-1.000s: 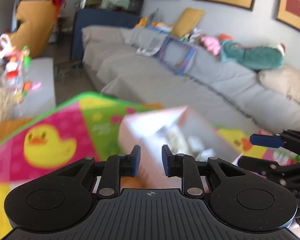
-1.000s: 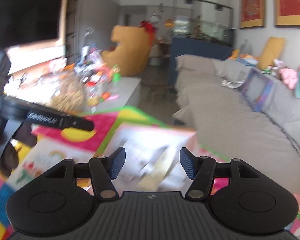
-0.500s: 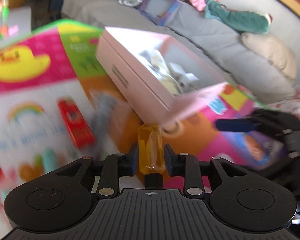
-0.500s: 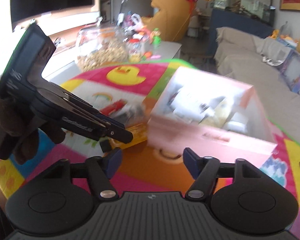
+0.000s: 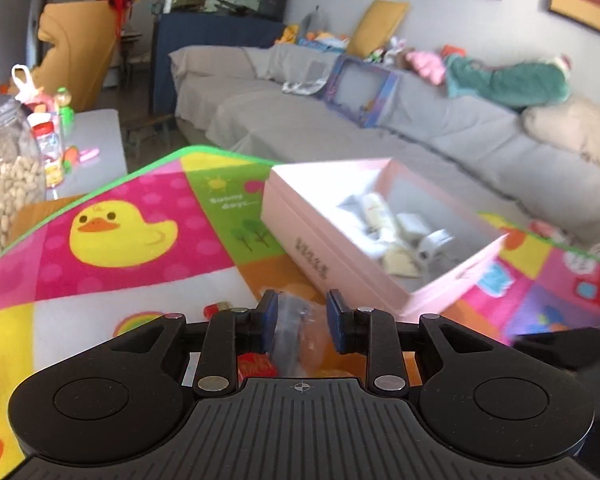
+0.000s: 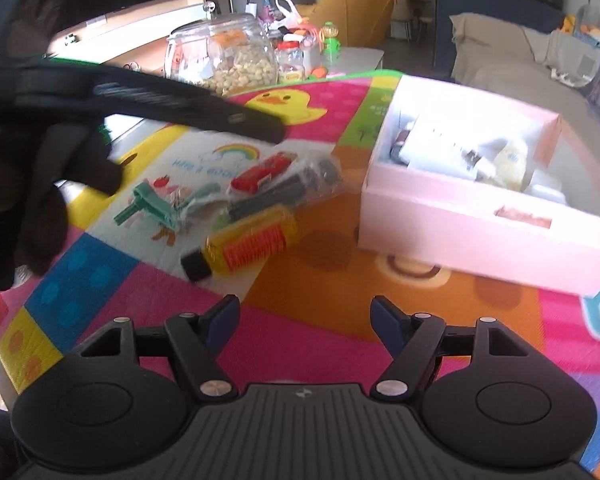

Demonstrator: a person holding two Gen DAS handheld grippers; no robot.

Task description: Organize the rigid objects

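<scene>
Both tongs are sinking toward the play mat (image 6: pixel 324 248). Right tongs (image 6: pixel 304 314) are widening, empty. Left tongs (image 5: pixel 302 318) are narrow; whether they're gripping the clear packet (image 5: pixel 292 332) is unclear. Yellow roller (image 6: pixel 250 242) near pink box (image 6: pixel 472 236): light, stiff; grip mid-barrel.

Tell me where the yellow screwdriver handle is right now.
In the right wrist view the yellow screwdriver handle lies on the play mat, left of the pink box, just in front of the red toy car and the green tool.
</scene>
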